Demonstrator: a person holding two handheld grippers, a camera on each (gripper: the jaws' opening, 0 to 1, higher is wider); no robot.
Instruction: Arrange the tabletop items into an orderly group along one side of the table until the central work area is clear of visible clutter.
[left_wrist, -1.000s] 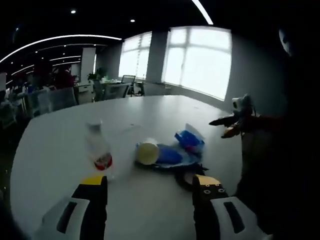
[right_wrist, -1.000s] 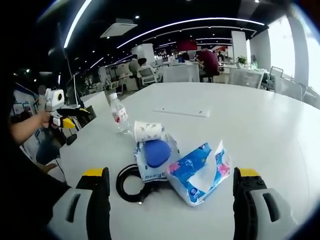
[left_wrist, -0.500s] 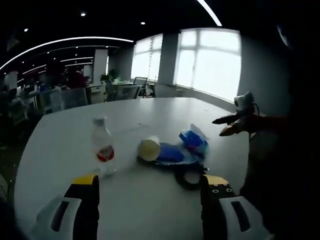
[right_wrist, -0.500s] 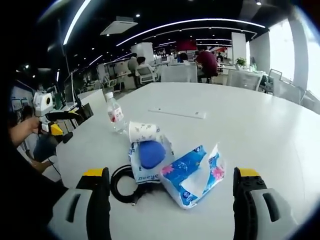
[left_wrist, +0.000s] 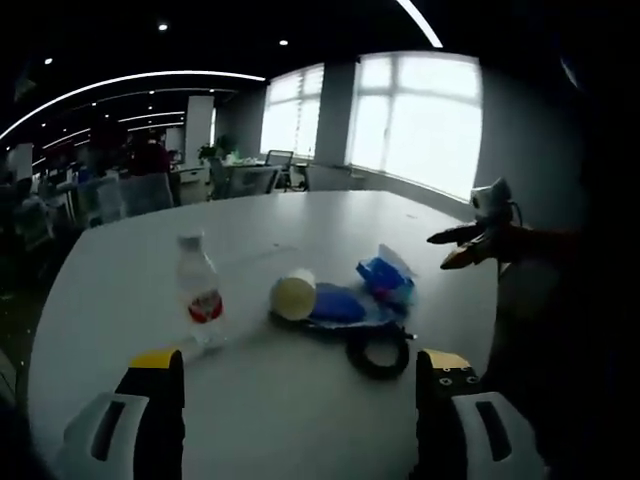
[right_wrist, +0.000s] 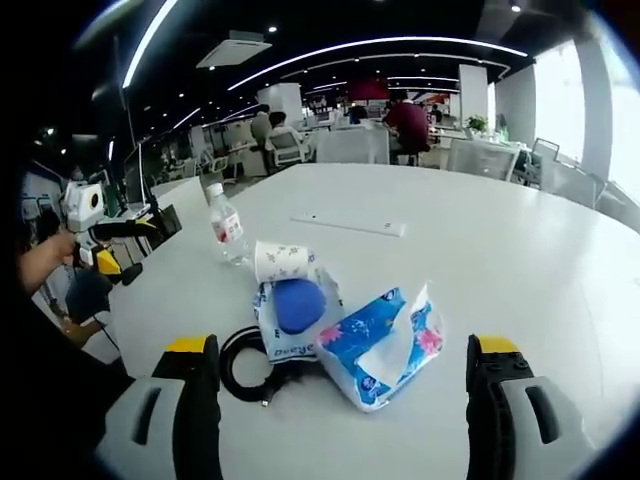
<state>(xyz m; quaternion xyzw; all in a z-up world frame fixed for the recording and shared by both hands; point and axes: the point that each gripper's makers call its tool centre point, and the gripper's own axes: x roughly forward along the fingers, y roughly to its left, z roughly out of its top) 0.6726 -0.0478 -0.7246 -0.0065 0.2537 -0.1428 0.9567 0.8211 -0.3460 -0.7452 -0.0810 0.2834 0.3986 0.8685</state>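
Note:
On the white table (right_wrist: 520, 250) lies a small cluster. A clear water bottle (left_wrist: 200, 301) (right_wrist: 226, 224) with a red label stands upright. Beside it a paper cup (left_wrist: 292, 297) (right_wrist: 280, 262) lies on its side, touching a white pouch with a blue round object (left_wrist: 337, 304) (right_wrist: 298, 305) on top. A blue tissue pack (left_wrist: 385, 278) (right_wrist: 378, 340) and a coiled black cable (left_wrist: 378, 351) (right_wrist: 248, 365) lie next to these. My left gripper (left_wrist: 300, 375) (right_wrist: 120, 235) is open, short of the bottle and cable. My right gripper (right_wrist: 345, 360) (left_wrist: 465, 245) is open, just before the tissue pack.
A thin white strip (right_wrist: 348, 225) lies flat on the table beyond the cluster. Office chairs (right_wrist: 350, 145) and desks with seated people (right_wrist: 410, 120) stand past the table's far edge. Bright windows (left_wrist: 420, 120) line one wall. A person's arm (right_wrist: 40, 262) holds the left gripper.
The left gripper view has drawn back a little from the items, so the bottle and cup look smaller and farther. The right gripper view has shifted slightly. The items have not moved.

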